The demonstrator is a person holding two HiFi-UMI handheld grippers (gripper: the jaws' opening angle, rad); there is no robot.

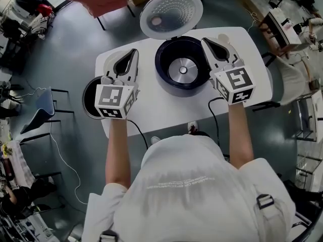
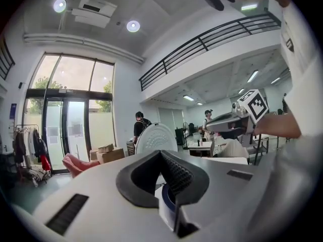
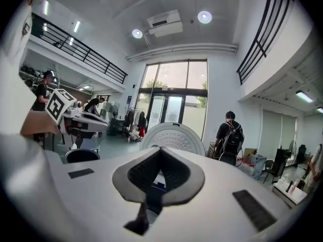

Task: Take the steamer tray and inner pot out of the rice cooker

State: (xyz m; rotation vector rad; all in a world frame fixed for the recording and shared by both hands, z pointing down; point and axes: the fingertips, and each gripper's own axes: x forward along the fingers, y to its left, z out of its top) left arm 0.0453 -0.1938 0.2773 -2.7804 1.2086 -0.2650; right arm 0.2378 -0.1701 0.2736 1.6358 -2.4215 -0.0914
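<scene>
The left gripper (image 1: pixel 133 52) has its jaws pressed fully together with nothing between the ribbed dark pads, and so does the right gripper (image 1: pixel 204 40). Both are smooth pale-grey shells ending in black, teardrop-shaped jaw pairs. Between the two jaw pairs, on the white bench (image 1: pixel 156 110), stands the round, dark-blue rice cooker (image 1: pixel 166 77). Its bowl is open down to the shiny metal heating plate (image 1: pixel 182 70). Beyond the jaws, the hinged lid (image 1: pixel 170 14) stands up, a white disc dotted with rings of small holes. Behind and outward of the left jaws, under that gripper's marker cube, a round black inner pot (image 1: pixel 90 99) sits at the bench's left edge, partly hidden.
</scene>
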